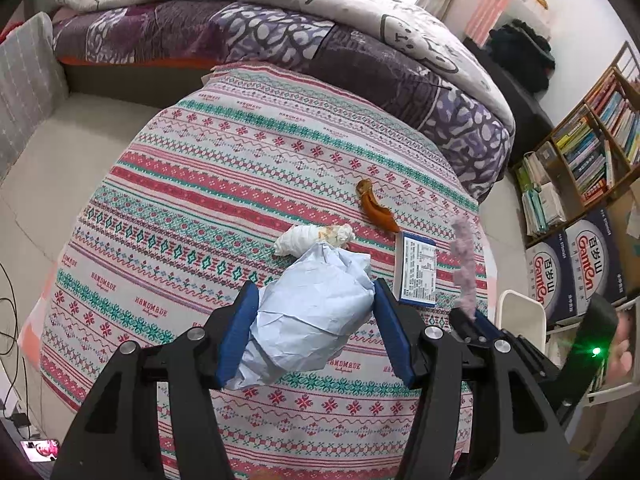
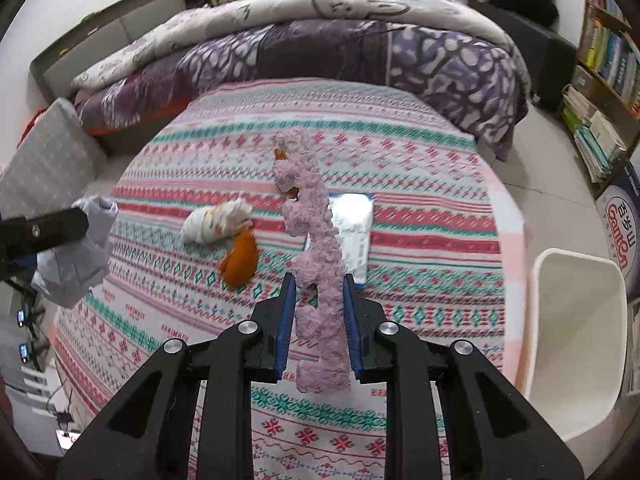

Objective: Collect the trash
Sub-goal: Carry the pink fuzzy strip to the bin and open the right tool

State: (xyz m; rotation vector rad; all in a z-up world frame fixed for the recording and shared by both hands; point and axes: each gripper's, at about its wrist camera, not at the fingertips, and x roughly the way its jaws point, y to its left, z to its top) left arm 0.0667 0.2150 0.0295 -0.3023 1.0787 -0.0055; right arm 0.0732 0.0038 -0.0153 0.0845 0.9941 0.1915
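My left gripper [image 1: 314,304] is shut on a crumpled pale blue paper ball [image 1: 312,312] and holds it above the patterned cloth [image 1: 180,184]; it also shows at the left of the right wrist view [image 2: 76,256]. My right gripper [image 2: 319,294] is shut on a fuzzy pink strip [image 2: 316,248] that stands up between its pads; the strip also shows in the left wrist view [image 1: 464,264]. On the cloth lie a white crumpled wad [image 1: 316,238] [image 2: 216,222], an orange peel [image 1: 376,208] [image 2: 240,262] and a small blue-edged box [image 1: 416,268] [image 2: 354,232].
A white bin [image 2: 576,340] [image 1: 520,320] stands off the cloth's right edge. A folded quilt [image 1: 280,28] lies behind the cloth. A bookshelf [image 1: 588,148] and cardboard boxes [image 1: 576,264] are at the right. Cables run along the floor at the left.
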